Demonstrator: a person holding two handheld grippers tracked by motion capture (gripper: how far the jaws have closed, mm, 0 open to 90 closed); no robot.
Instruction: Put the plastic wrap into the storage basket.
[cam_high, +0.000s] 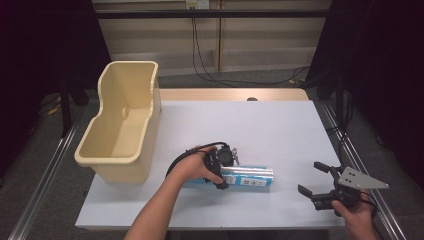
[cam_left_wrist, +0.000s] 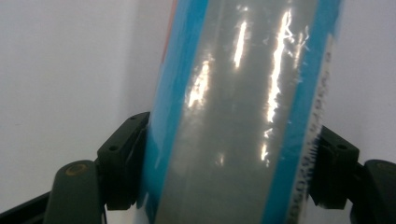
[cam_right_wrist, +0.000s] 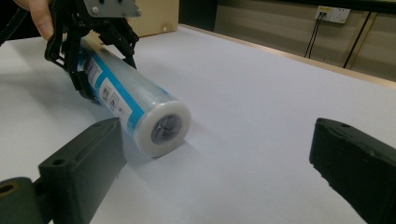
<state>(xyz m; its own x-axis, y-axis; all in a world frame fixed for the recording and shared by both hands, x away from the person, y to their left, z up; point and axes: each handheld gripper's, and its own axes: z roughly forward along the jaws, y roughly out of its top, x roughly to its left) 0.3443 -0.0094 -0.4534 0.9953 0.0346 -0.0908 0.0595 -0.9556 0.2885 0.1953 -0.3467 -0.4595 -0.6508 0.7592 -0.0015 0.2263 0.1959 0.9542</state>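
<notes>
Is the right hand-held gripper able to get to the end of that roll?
Probably yes. The right hand-held gripper is open and faces the roll's near end across bare table. The left hand-held gripper clamps the roll's far end only.

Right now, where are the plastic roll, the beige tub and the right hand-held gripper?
plastic roll (cam_right_wrist: 135, 105), right gripper view, its clear wrapped side.
beige tub (cam_high: 107, 159), high view, its near rim.
right hand-held gripper (cam_high: 313, 177), high view, between its fingertips.
</notes>
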